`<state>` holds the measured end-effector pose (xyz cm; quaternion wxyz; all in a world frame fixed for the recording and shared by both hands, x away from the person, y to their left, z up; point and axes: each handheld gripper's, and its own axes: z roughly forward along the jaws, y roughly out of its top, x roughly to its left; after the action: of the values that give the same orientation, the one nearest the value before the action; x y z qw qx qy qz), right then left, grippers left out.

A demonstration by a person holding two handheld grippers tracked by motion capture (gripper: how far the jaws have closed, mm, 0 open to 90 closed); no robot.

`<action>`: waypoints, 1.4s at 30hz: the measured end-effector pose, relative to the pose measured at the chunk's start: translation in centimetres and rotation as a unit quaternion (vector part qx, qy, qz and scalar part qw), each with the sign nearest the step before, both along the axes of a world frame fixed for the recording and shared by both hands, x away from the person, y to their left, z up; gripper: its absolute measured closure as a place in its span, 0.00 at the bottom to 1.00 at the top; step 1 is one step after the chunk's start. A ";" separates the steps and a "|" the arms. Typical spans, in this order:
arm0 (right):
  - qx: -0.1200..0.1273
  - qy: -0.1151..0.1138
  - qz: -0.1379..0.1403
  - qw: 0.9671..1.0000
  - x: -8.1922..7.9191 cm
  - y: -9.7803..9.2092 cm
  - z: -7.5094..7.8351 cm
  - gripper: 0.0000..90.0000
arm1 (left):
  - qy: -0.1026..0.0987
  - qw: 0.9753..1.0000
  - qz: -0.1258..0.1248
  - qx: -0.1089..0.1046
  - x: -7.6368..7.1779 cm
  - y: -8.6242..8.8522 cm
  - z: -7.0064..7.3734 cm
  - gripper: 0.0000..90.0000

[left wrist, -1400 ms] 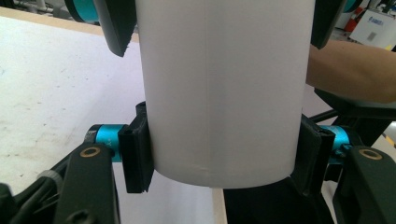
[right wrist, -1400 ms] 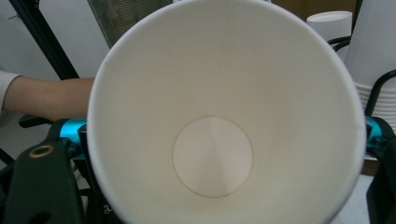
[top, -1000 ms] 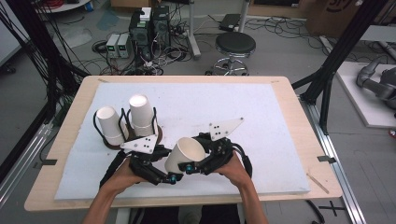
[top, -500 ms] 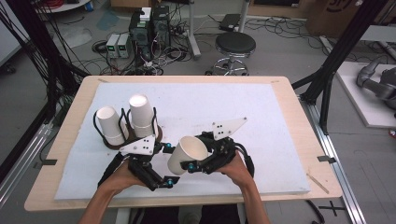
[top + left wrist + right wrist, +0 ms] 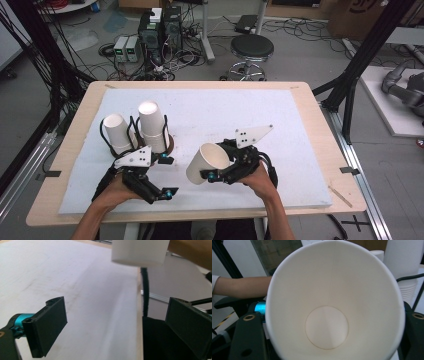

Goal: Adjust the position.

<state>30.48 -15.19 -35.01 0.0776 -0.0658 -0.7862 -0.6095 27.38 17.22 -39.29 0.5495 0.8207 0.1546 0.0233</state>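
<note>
Right hand-held gripper grips a tilted paper cup near cup stacks; left hand-held gripper gapes empty

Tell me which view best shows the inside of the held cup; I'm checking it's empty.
The right gripper view: it looks straight into the paper cup, showing a bare bottom. The high view shows the cup tilted in the right tool; the left gripper view shows its base.

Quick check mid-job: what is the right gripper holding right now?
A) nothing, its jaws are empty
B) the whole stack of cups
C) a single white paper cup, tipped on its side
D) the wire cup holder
C: the right gripper is shut on a lone white paper cup, tipped with its bottom toward the left gripper, whose jaws stand open and empty.
</note>
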 end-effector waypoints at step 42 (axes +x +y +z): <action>-0.046 -0.002 -0.091 0.995 0.3 -3.9 0.1 0.32 | -0.007 0.983 0.184 -0.017 -0.3 8.1 -3.6 0.04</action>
<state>30.77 -19.12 -34.93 0.0169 -0.1393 -0.8043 -0.5774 27.10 25.31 -42.92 0.5508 0.7686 0.2996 0.1270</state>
